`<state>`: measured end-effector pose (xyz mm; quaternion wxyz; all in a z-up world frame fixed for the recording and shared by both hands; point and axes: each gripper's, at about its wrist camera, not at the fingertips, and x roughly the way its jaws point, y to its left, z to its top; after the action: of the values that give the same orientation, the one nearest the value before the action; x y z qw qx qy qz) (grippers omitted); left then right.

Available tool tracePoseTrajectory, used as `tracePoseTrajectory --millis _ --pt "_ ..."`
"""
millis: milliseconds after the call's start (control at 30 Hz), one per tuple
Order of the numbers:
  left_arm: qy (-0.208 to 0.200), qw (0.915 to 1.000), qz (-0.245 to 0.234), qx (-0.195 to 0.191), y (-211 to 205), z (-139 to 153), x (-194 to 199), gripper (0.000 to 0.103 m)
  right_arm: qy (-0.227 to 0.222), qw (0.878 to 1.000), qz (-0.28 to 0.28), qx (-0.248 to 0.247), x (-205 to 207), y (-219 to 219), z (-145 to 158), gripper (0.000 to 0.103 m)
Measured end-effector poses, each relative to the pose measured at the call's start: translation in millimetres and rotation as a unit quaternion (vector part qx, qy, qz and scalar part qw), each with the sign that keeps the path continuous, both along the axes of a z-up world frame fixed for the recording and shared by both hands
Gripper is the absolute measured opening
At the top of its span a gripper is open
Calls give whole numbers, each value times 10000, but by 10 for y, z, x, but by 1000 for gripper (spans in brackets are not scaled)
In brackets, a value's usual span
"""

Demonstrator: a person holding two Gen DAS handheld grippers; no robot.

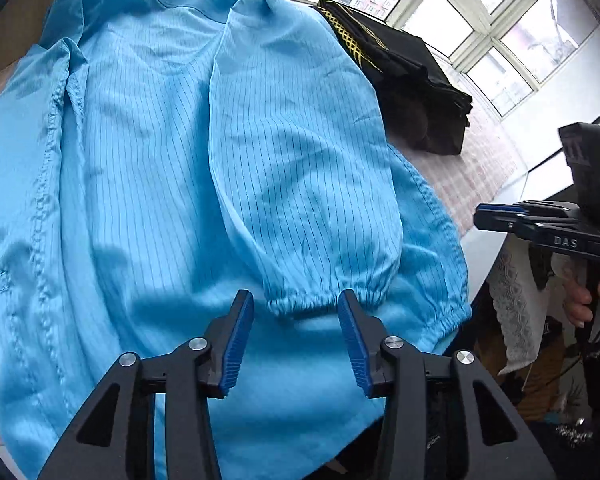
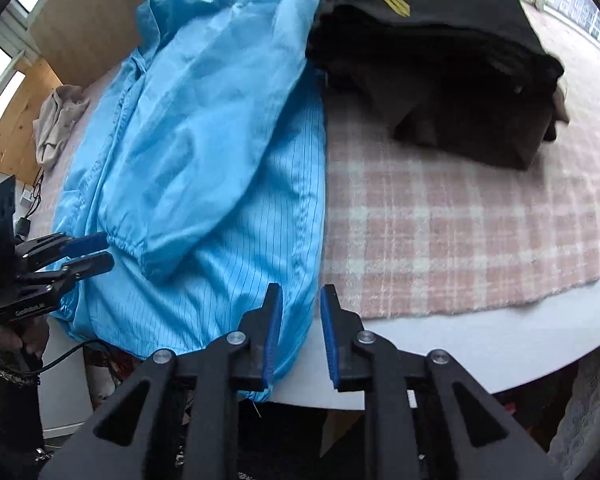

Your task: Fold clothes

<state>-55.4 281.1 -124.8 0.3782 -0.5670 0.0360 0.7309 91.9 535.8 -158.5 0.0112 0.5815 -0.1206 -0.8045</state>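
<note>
Blue coat (image 1: 172, 168) lies spread on the checked blanket (image 2: 460, 220), one sleeve (image 1: 300, 168) folded across its body. Left gripper (image 1: 296, 340) gapes empty just short of the cuff (image 1: 320, 300); right gripper (image 2: 298, 336) hovers part-open at the hem. Any further fold wants straight edges; black pile (image 2: 440, 60) sits beyond.

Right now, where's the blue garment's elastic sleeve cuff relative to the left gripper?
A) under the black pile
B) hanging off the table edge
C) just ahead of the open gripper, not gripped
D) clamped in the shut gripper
C: in the left wrist view the left gripper is open, and the elastic cuff of the blue garment lies on the garment just past its tips, not pinched.
</note>
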Motion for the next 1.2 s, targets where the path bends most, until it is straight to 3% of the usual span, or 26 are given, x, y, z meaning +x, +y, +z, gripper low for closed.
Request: tracePoseTrajectory --millis 67,133,167,200,400,567,667,833,967,1067,1133,1200 --pt "-23 9998 217 21 71 -67 -85 46 235 9995 107 188 -87 40 192 38" --pt "-25 9992 383 69 115 -85 -141 33 431 9988 199 145 -196 160 294 43" --pt "-20 9990 421 130 95 -28 -135 15 406 9986 335 62 -251 125 252 43" --pt "-15 9988 459 191 75 29 -129 8 375 9982 476 -24 -306 85 204 43" --pt "16 9961 686 558 -45 370 -90 1 185 9897 1316 -539 -636 -157 -80 43" --pt "121 9904 1155 756 -419 693 133 1 -280 9822 1834 -307 -715 -278 -445 43" --pt "-25 9861 1614 402 -814 593 403 1 -383 9777 2024 -401 -683 -196 -407 43" --pt "-473 9773 2053 -240 -973 123 547 2 178 9801 1917 -490 -1037 86 160 43" --pt "-323 9776 2035 -428 -890 141 571 2 759 9802 1818 220 -1664 226 624 43" --pt "-211 9775 2022 -569 -827 155 589 5 1053 9679 2037 1025 -2206 223 773 43" --pt "55 9700 2084 -1251 -875 153 586 7 1052 9568 2218 1559 -2526 231 755 43" --pt "312 9678 1989 -1512 -765 216 640 9 826 9528 2356 1725 -2828 184 649 43"
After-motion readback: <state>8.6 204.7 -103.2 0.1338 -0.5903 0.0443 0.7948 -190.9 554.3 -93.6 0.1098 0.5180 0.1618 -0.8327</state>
